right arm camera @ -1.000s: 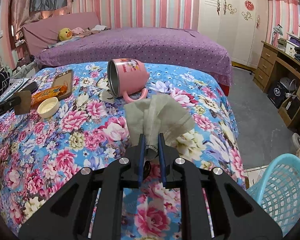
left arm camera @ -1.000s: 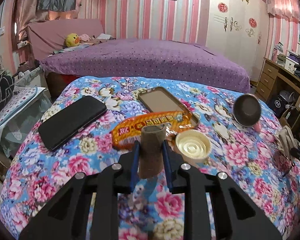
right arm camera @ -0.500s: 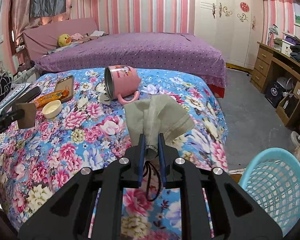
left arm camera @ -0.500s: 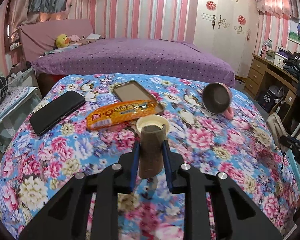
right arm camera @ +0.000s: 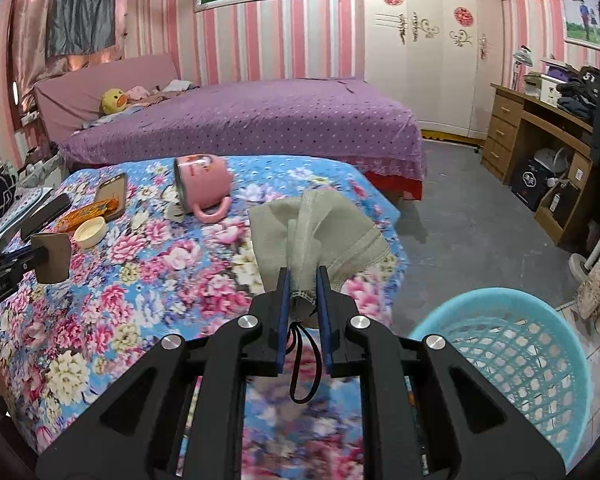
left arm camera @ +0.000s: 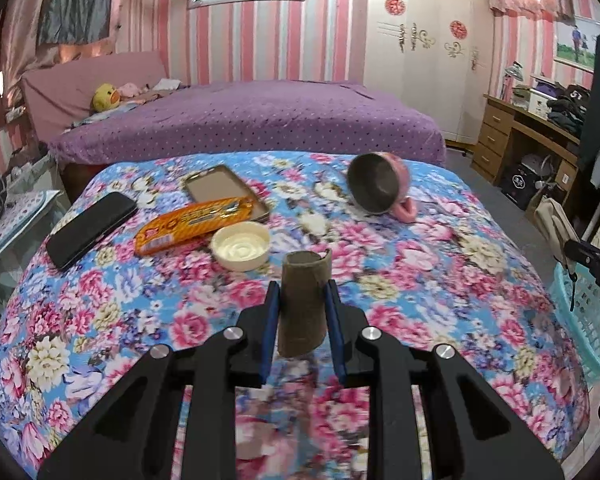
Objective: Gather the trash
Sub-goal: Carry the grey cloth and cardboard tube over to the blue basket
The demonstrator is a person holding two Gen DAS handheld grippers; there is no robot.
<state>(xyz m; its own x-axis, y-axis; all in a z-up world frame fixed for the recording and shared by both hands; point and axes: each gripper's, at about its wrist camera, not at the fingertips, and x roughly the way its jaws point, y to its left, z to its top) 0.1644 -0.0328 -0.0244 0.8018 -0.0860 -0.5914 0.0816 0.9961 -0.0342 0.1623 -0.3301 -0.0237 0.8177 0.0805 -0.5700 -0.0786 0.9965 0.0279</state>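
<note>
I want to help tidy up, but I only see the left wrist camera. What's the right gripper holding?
Observer: The right gripper is shut on a grey-green face mask.
Operator: Does the mug have a picture on it?
Observer: Yes, the pink mug has a cartoon print on its side.
Operator: Where's the bin?
Observer: The blue basket stands on the floor beside the bed, just right of that gripper.

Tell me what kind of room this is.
A home bedroom, most likely: a bed with a purple dotted cover, a tall white wardrobe against pink striped walls, and a wooden desk with drawers.
</note>
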